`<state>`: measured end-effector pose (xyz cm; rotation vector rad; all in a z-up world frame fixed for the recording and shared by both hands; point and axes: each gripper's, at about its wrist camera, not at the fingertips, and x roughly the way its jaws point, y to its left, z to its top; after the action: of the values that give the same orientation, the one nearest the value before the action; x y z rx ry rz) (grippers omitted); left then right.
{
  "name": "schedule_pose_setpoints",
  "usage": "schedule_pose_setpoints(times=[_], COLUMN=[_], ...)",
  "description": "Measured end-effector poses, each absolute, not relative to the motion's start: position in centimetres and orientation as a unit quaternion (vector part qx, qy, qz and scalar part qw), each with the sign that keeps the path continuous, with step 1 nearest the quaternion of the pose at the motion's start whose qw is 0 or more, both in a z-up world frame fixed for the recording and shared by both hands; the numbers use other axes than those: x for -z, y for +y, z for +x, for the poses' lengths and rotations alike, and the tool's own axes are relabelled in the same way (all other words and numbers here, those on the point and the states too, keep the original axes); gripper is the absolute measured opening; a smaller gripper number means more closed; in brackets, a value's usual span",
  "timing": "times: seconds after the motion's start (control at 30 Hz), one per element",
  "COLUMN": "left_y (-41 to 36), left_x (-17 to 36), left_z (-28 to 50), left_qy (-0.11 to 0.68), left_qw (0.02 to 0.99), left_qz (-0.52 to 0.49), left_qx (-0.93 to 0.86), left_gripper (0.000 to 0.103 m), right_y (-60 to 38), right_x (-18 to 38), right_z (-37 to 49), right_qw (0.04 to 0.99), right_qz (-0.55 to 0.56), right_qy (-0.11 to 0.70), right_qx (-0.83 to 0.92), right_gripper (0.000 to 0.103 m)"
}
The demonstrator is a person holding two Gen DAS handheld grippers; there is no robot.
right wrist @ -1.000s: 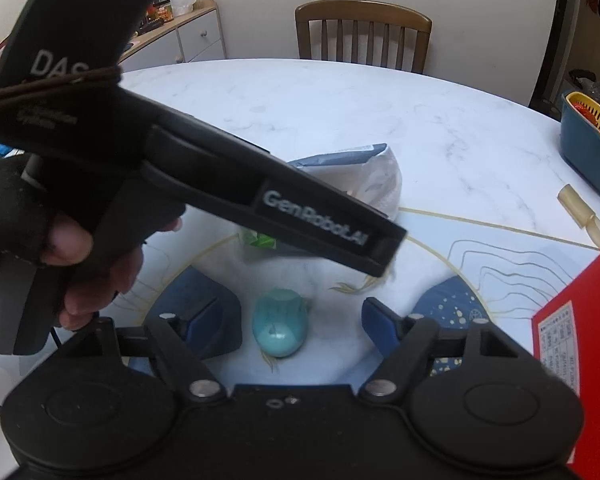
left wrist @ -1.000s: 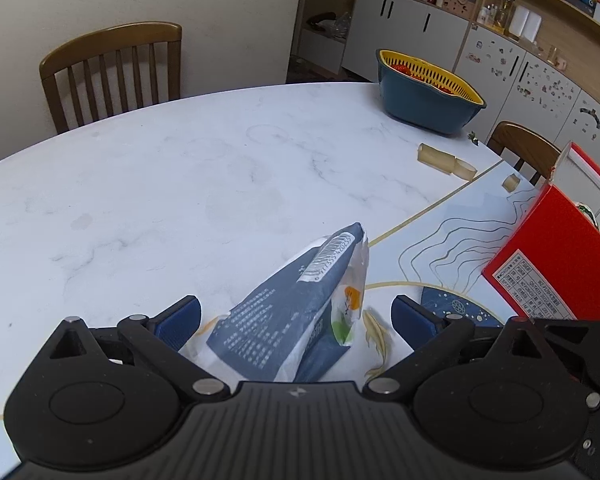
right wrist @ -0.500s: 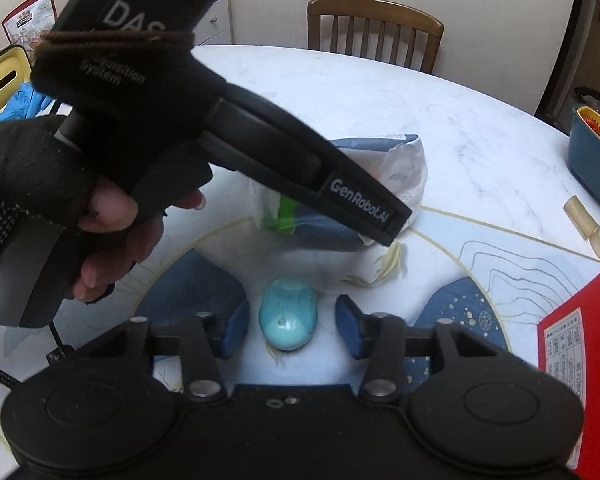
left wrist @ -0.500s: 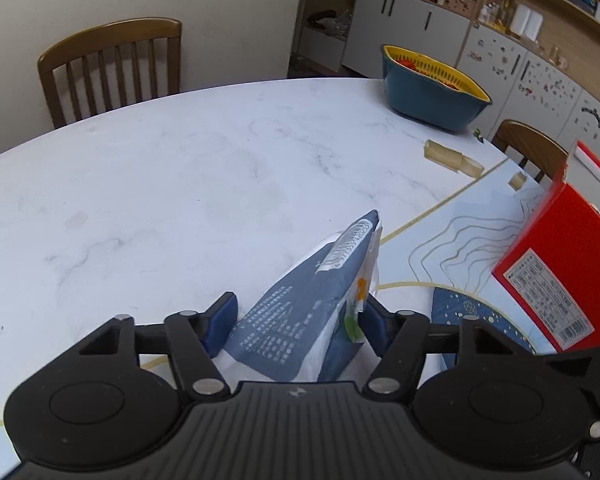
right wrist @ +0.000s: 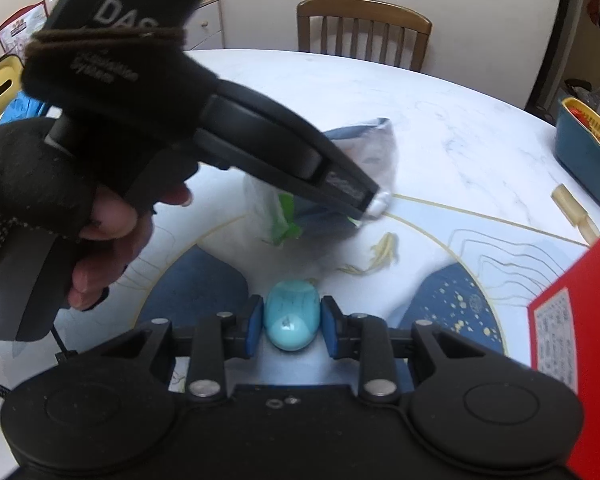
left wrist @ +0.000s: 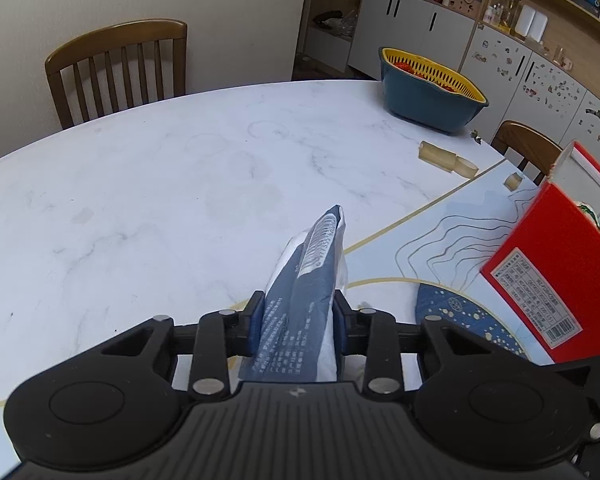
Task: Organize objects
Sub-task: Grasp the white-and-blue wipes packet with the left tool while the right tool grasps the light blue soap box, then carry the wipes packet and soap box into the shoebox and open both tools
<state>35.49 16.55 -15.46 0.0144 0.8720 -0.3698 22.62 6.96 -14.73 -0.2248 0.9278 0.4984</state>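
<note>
A grey-blue and white snack bag (left wrist: 308, 292) lies on the patterned mat, squeezed narrow between the blue pads of my left gripper (left wrist: 298, 326), whose jaws are still closing on it. In the right wrist view the same bag (right wrist: 340, 200) lies behind the left gripper's black body (right wrist: 220, 128), held by a gloved hand (right wrist: 60, 208). A small turquoise egg-shaped object (right wrist: 292, 320) sits on the mat between the pads of my right gripper (right wrist: 292, 326). The right jaws are closing too, and their pads touch its sides.
A red box (left wrist: 556, 280) stands at the right, close to both grippers. A blue bowl with a yellow strainer (left wrist: 428, 88) is at the far right of the marble table (left wrist: 160, 184). Translucent tubes (left wrist: 448, 158) lie near it. Wooden chairs (left wrist: 120, 64) ring the table.
Both grippers' jaws have closed in from wide: the left onto the bag, pinching it narrower, and the right onto the turquoise egg-shaped object. Neither hand has shifted much.
</note>
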Motion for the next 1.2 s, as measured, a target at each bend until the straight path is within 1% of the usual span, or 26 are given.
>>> schedule_pose_setpoints(times=[0.27,0.37,0.6,0.97,1.2], left_y=[16.3,16.0,14.8,12.2,9.0], left_x=[13.9,12.8,10.0,6.3,4.5], left_z=[33.1,31.9,28.8,23.6,21.3], left_qy=[0.422,0.420,0.419,0.413,0.410], left_qw=[0.890,0.891,0.892,0.894,0.895], left_qz=[-0.005,-0.007,-0.018,-0.028,-0.040], left_qx=[0.173,0.169,0.169,0.171,0.168], left_gripper=[0.030,0.030,0.030,0.030,0.030], right_y=[4.3,3.1,1.0,-4.8,-8.7], right_x=[12.6,11.6,9.0,6.4,4.7], right_z=[21.6,22.3,20.9,19.2,18.5], right_qw=[0.867,0.871,0.880,0.897,0.903], right_qz=[-0.069,-0.057,-0.037,0.003,0.014], right_qy=[0.443,0.439,0.426,0.399,0.387], right_qx=[-0.218,-0.213,-0.208,-0.192,-0.189], right_gripper=[0.028,0.028,0.028,0.029,0.029])
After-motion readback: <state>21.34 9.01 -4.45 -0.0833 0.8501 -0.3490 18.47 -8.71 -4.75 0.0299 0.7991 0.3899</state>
